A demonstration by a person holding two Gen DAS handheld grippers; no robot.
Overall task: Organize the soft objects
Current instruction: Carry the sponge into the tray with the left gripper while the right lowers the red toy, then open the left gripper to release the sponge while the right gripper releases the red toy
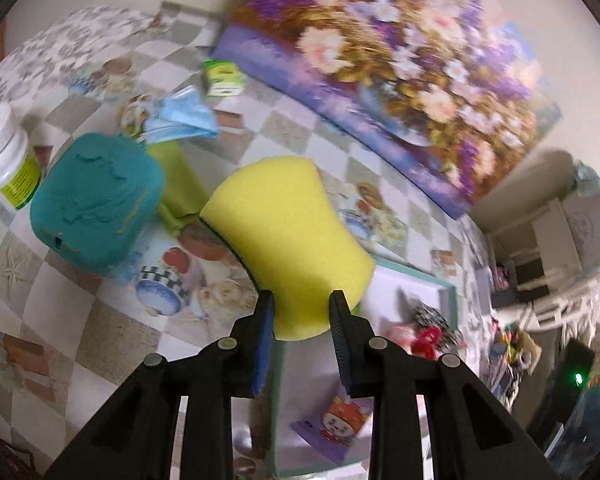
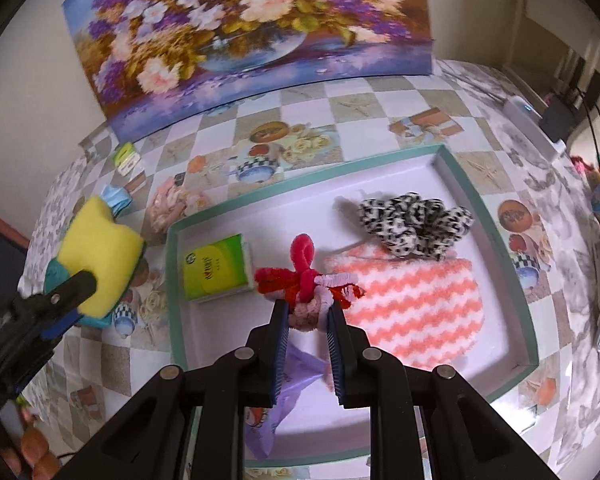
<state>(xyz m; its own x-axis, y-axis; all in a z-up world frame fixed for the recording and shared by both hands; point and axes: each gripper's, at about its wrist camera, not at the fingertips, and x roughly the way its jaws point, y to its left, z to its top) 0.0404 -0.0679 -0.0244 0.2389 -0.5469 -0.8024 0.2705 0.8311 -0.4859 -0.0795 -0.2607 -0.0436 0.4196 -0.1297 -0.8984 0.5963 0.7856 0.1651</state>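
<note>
My left gripper (image 1: pixel 302 312) is shut on a yellow sponge (image 1: pixel 288 232) with a dark scouring side, held up above the checked tablecloth; the right wrist view shows the sponge (image 2: pixel 100 256) at left, outside the tray. My right gripper (image 2: pixel 308 316) is shut on a pink fuzzy tie with red chenille stems (image 2: pixel 304 280), over the white tray with a teal rim (image 2: pixel 512 248). In the tray lie a green tissue pack (image 2: pixel 214 268), a leopard-print scrunchie (image 2: pixel 416 220), a pink-and-white zigzag cloth (image 2: pixel 412 304) and a purple packet (image 2: pixel 296 376).
On the table left of the tray are a teal cloth bundle (image 1: pixel 96 204), a green cloth (image 1: pixel 180 188), a blue mask (image 1: pixel 184 116), a small green pack (image 1: pixel 222 76) and a white bottle (image 1: pixel 8 156). A flower painting (image 1: pixel 400 60) leans on the wall behind.
</note>
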